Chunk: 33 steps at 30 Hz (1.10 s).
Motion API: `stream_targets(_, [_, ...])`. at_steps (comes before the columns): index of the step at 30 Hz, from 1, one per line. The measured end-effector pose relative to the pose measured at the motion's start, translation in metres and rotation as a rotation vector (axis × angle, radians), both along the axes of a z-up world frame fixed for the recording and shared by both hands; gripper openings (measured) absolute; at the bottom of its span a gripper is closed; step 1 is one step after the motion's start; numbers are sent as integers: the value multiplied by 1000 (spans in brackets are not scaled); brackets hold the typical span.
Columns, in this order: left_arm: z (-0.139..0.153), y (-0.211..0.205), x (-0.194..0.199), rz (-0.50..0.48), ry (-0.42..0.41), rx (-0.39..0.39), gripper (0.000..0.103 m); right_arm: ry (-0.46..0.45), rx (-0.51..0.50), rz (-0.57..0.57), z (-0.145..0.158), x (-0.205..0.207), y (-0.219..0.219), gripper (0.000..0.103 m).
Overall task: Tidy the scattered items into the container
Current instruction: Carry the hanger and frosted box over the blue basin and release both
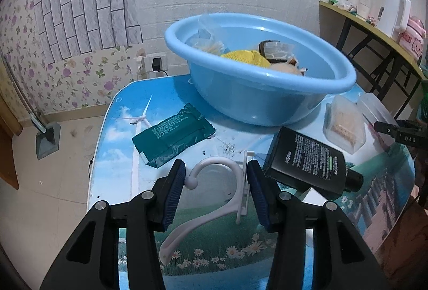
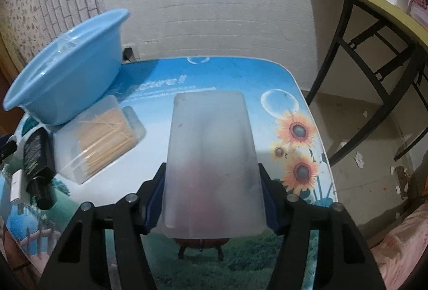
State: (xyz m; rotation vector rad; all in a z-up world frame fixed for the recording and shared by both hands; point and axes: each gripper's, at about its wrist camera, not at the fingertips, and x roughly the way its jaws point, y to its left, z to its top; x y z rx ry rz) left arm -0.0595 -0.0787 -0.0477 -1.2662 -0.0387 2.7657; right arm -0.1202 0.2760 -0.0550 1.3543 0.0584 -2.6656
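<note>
A blue basin (image 1: 267, 100) stands at the back of the table with a yellow cloth (image 1: 248, 57) and several packets in it. My left gripper (image 1: 216, 167) is shut on a white plastic hanger (image 1: 214, 207), its pads on either side of the hook. Left of it lies a green packet (image 1: 174, 137); to the right are a black bottle (image 1: 307, 159) and a clear toothpick box (image 1: 343, 124). In the right wrist view my right gripper (image 2: 211, 169) is shut on a frosted plastic box (image 2: 211, 156), pads against both its sides. The basin (image 2: 67, 84) is at the left.
The table (image 2: 240, 76) has a printed sky-and-sunflower top. The toothpick box (image 2: 104, 140) and black bottle (image 2: 37, 164) lie between the frosted box and the basin. A dark-framed side table (image 1: 374, 30) with several items stands at the right. The floor drops off left of the table.
</note>
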Motion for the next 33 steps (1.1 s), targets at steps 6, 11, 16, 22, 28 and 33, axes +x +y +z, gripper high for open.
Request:
stream_targets(6, [10, -1, 3, 1, 23, 9, 47, 27, -44, 29, 18, 10, -6, 60])
stream_targets(11, [19, 0, 7, -3, 44, 6, 47, 56, -66, 65, 36, 17, -18, 60])
stream_targets(16, [33, -1, 9, -8, 68, 26, 47, 88, -84, 113, 56, 22, -33, 60])
stream_targets(22, [53, -2, 8, -9, 116, 37, 47, 124, -119, 169, 76, 24, -49, 60])
stream_targets(28, [71, -3, 3, -11, 154, 39, 47, 142, -135, 214, 87, 19, -65, 60])
stream_targets(33, [83, 2, -8, -26, 172, 33, 47, 156, -148, 243, 93, 10, -77, 60])
